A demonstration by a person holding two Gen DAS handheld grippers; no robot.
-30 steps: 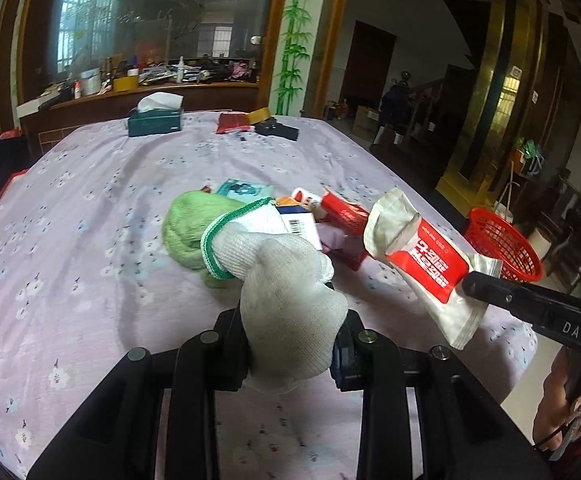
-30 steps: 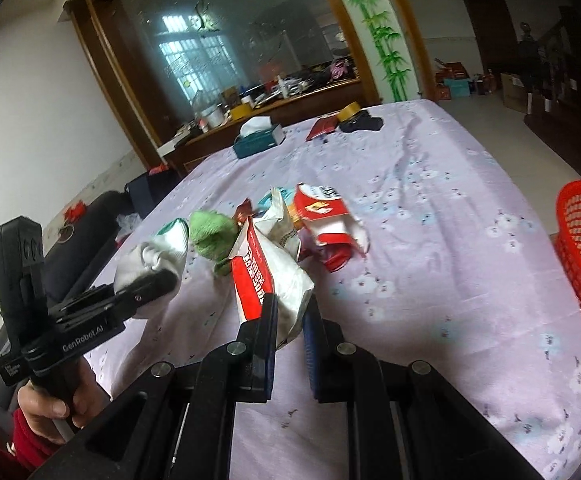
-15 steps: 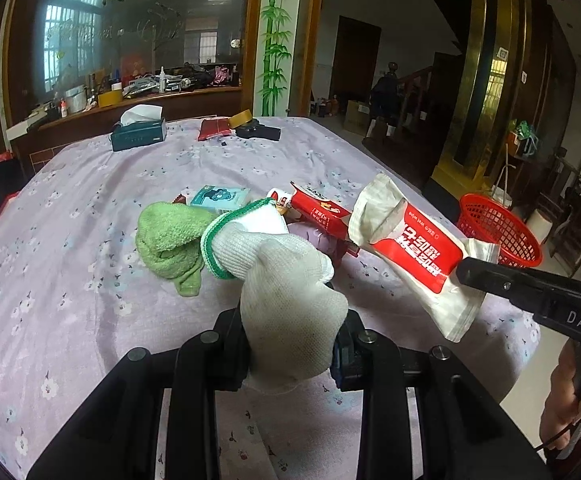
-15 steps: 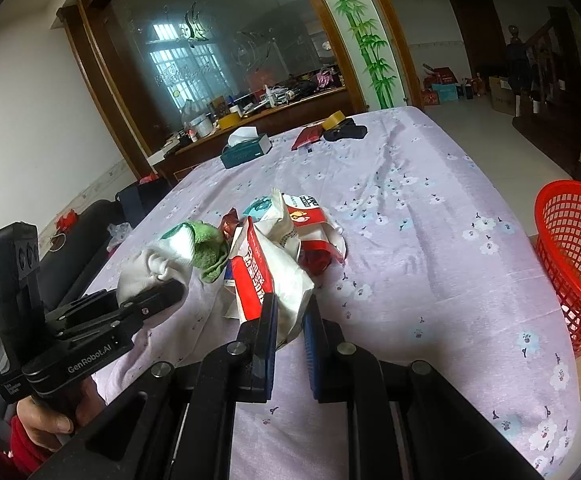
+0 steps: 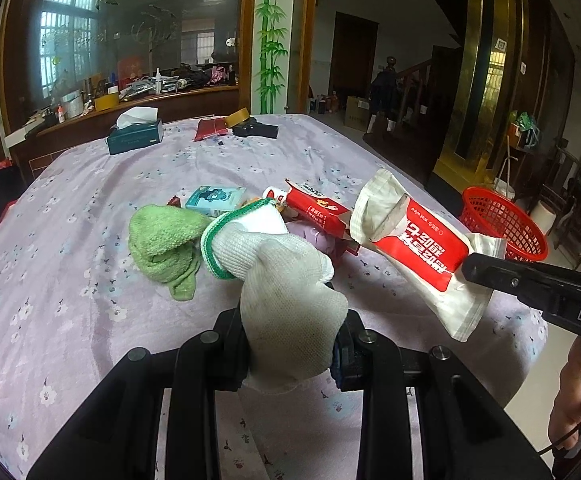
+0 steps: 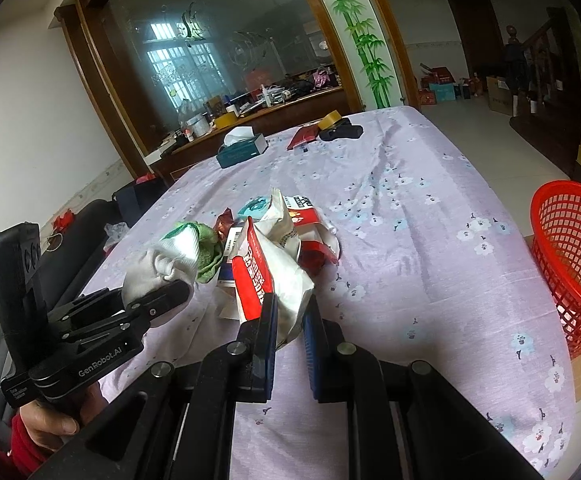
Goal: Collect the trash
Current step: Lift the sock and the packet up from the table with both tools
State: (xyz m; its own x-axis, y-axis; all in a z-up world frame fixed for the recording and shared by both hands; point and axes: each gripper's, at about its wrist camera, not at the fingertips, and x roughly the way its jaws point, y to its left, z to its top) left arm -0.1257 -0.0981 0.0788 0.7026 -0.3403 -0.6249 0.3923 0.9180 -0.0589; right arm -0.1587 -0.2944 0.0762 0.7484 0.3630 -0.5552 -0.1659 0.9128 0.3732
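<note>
My left gripper (image 5: pixel 290 344) is shut on a white knit glove with a green cuff (image 5: pixel 278 272) and holds it above the lilac tablecloth; the glove also shows in the right wrist view (image 6: pixel 166 260). My right gripper (image 6: pixel 290 312) is shut on a red-and-white wet-wipe packet (image 6: pixel 266 272), which also shows in the left wrist view (image 5: pixel 414 248). A green cloth (image 5: pixel 162 240), a red carton (image 5: pixel 314 208) and a teal packet (image 5: pixel 214 200) lie in a pile mid-table. A red mesh basket (image 6: pixel 570 256) stands on the floor off the table's right edge.
A teal tissue box (image 5: pixel 134 136), a red pouch (image 5: pixel 210 128), a tape roll (image 5: pixel 238 118) and a black object (image 5: pixel 258 130) sit at the far end. A cluttered wooden sideboard stands behind. The table's right edge (image 6: pixel 522 240) drops to the tiled floor.
Both grippers have lifted a little and drawn back from the pile, each keeping its hold. The basket shows larger in the right wrist view.
</note>
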